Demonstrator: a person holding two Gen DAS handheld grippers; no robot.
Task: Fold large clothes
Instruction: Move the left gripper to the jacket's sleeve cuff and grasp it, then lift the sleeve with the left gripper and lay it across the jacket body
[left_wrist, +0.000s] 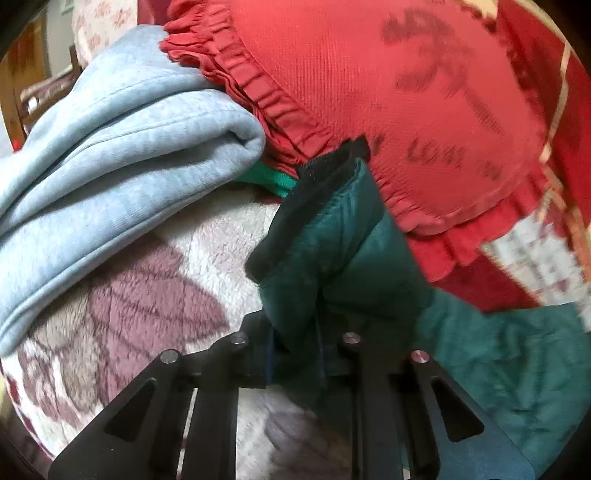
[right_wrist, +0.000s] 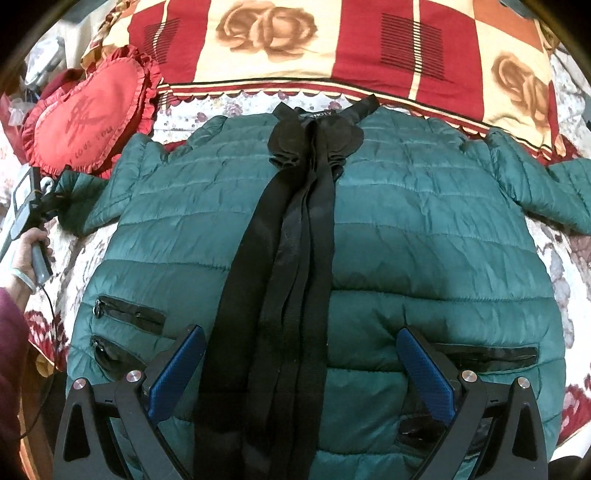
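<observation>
Pinching the jacket (right_wrist: 406, 229) sleeve (left_wrist: 332, 266), the left tongs (left_wrist: 295, 354) were clamped; the right tongs (right_wrist: 301, 373) gaped, empty, above it.

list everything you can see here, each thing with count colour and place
puffer jacket: one, dark green with black front strip, laid flat on the bed
sleeve cuff: one, green with black edge, clamped in left hand-held gripper
heart cushion: one, red, frilled, beside the jacket's sleeve
folded garment: one, light blue, against the cushion
blanket: one, red and cream with roses, beyond the collar
left hand-held gripper: one, black, shut on cuff
right hand-held gripper: one, blue pads, open above the hem
hand: one, holding the left gripper's handle
</observation>
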